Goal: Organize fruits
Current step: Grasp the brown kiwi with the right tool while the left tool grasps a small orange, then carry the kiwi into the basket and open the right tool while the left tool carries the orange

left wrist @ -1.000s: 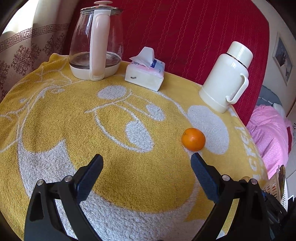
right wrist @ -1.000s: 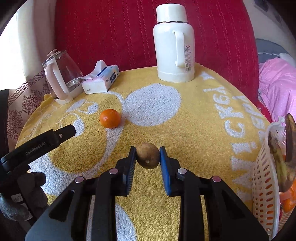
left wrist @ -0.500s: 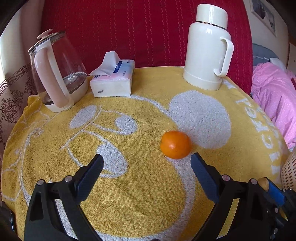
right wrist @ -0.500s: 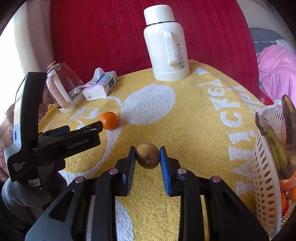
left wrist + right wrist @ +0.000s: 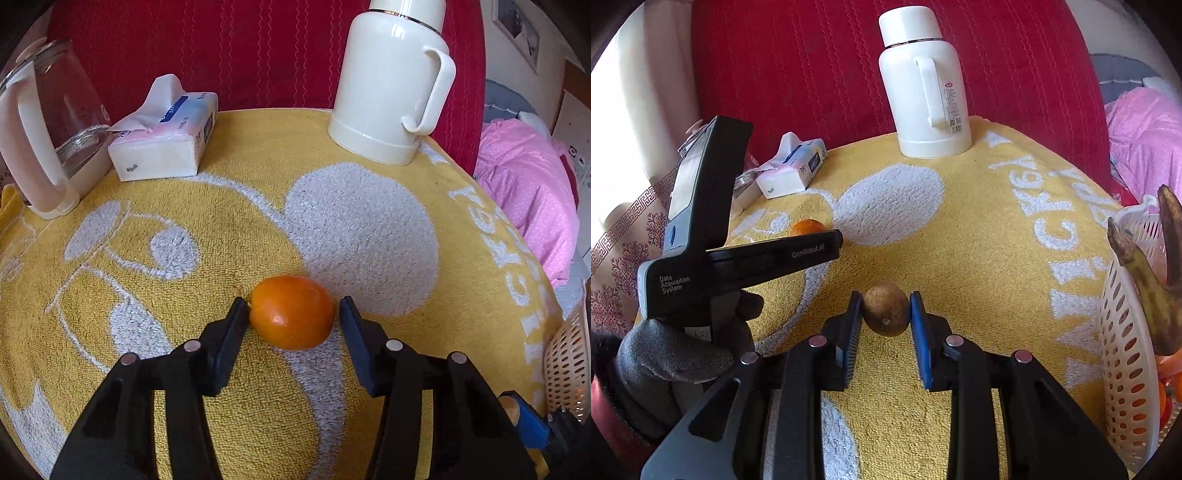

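Note:
An orange (image 5: 291, 312) lies on the yellow towel between the fingers of my left gripper (image 5: 291, 314). The left pad touches it and the right pad is a hair off, so the jaws stand narrowed around it. It also shows in the right wrist view (image 5: 807, 226), partly behind the left gripper's body (image 5: 768, 258). My right gripper (image 5: 886, 312) is shut on a small brown fruit (image 5: 885, 308) and holds it above the towel. A white perforated basket (image 5: 1123, 354) at the right edge holds bananas (image 5: 1152, 277) and orange fruit.
On the round table's yellow towel (image 5: 221, 236) stand a white thermos (image 5: 391, 81), a tissue pack (image 5: 166, 136) and a glass kettle (image 5: 44, 122) at the back. A red cushion rises behind. A pink bed (image 5: 528, 184) lies to the right.
My left gripper moved forward to the orange and its jaws closed from wide open to around it. My right gripper kept the brown fruit and stayed nearly still.

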Available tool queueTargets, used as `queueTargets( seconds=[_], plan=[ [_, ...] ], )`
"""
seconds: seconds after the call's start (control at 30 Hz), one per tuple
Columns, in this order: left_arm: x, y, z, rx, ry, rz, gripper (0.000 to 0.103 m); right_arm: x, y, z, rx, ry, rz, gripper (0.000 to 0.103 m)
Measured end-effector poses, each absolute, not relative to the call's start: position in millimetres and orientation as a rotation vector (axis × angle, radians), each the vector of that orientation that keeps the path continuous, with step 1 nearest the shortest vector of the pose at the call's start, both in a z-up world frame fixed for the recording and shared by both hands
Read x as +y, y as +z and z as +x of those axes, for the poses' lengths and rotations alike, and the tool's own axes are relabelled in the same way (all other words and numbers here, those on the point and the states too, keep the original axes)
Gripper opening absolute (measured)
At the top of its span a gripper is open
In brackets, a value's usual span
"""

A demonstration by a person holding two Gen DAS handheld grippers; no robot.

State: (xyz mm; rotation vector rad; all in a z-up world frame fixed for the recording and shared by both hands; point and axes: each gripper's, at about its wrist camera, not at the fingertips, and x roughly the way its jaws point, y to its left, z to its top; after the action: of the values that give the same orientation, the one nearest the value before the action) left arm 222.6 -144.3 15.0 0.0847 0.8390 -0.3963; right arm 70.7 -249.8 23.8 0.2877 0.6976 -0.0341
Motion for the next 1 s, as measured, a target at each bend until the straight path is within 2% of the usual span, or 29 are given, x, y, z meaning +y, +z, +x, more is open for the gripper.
queueTargets(
  seconds=[0.1,0.47,1.0],
  plan=[
    [-135.1,16.5,224.1,0.837,-0.409,0.030,0.043,-249.4,22.3,73.0,0.708,-0.045,0.283,0.027],
    [-117.2,30.0,214.4,0.837,-0.408,-0.079,0.043,-248.3,30.3,55.6,0.709,-0.099,0.304,0.027],
    [-147.5,91.0,144.8,0.661,-0.527,-0.022,0.043,-255.0,91.5,-13.2,0.598,-0.189,0.298,0.027]
  ],
)
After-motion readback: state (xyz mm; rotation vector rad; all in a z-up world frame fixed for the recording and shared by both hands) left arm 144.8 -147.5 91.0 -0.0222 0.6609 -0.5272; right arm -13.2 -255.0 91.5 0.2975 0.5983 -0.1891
